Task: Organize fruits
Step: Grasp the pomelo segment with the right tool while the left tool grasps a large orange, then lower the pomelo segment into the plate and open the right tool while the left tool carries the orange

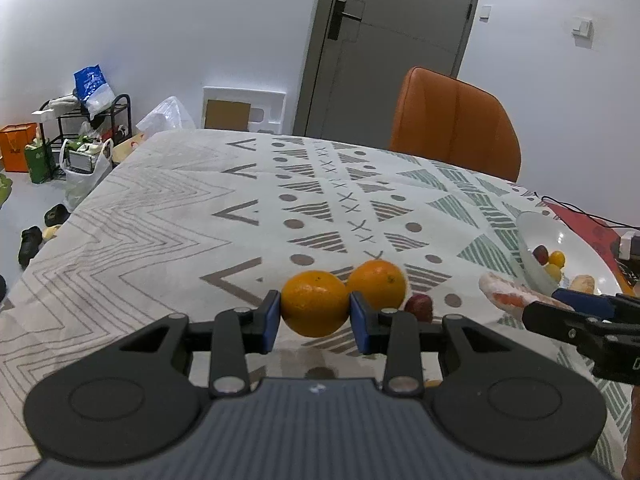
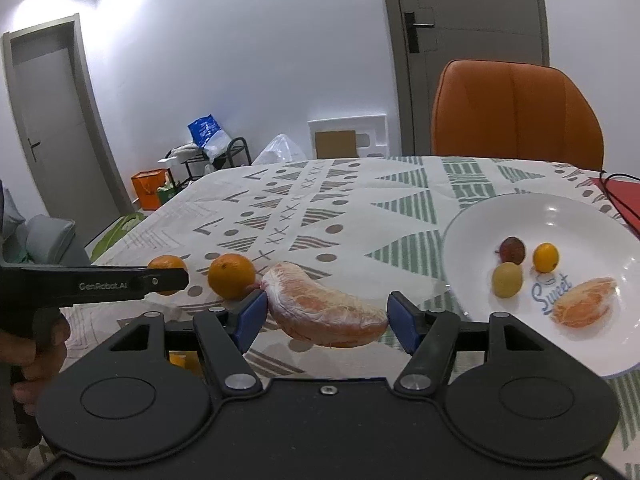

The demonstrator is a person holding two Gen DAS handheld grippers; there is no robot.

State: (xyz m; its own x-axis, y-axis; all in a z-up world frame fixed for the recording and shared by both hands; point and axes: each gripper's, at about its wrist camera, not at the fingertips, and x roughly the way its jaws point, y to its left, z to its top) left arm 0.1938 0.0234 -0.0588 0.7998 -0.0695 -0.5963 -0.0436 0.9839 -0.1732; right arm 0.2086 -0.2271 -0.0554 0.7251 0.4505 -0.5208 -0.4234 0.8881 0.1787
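My left gripper (image 1: 315, 315) is shut on an orange (image 1: 314, 298), low over the patterned tablecloth (image 1: 160, 220). A second orange (image 1: 380, 282) lies just behind it, with a small dark red fruit (image 1: 420, 306) beside that. My right gripper (image 2: 327, 309) is shut on a peeled pomelo segment (image 2: 324, 312), gripped end to end and held slightly above the cloth. To the right is a white plate (image 2: 568, 216) holding a dark red fruit (image 2: 512, 250), a small orange fruit (image 2: 546, 257), a yellow-green fruit (image 2: 507, 280) and another pomelo segment (image 2: 584, 308).
An orange chair (image 2: 516, 112) stands at the table's far side. A black cable (image 2: 618, 196) and a red item (image 2: 624, 196) lie behind the plate. The floor at left holds bags, a rack (image 1: 96, 120) and shoes. A hand (image 2: 36, 344) holds the left gripper's handle.
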